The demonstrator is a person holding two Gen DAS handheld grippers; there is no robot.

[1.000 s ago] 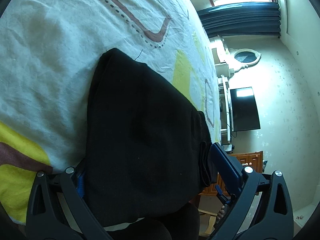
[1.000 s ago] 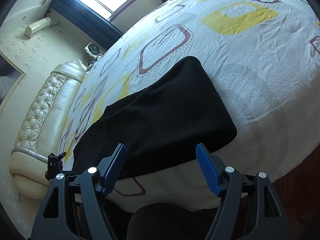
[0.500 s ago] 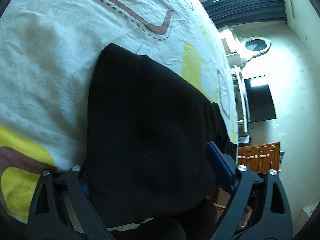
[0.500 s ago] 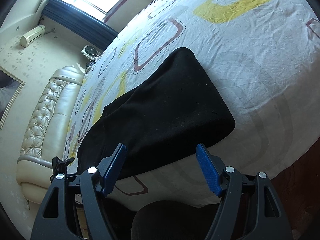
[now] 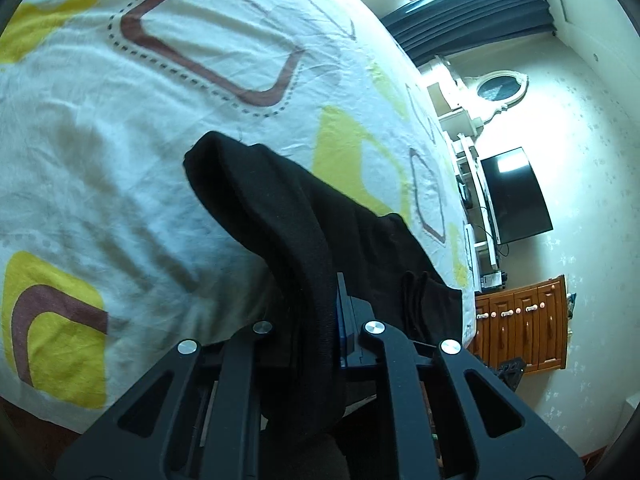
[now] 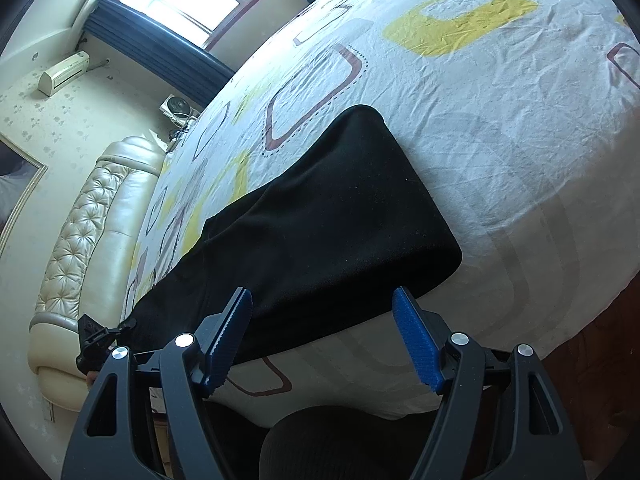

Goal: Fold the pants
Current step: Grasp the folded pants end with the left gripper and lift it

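Left wrist: left gripper (image 5: 316,320) clamped on pants (image 5: 288,216) edge; fabric soft, limp, drapes. Right gripper (image 6: 326,340) wide open, empty; grab near hem.

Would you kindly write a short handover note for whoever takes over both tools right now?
Left tool: shut on the near edge of the black pants, fabric bunched and raised off the bedsheet.
Right tool: open, holding nothing, above the pants' edge nearest it.
Pants: lying lengthwise along the bed's near edge, apparently already folded leg on leg.
Left to do: probably grip with the right tool too, fold the pants over, then smooth flat.
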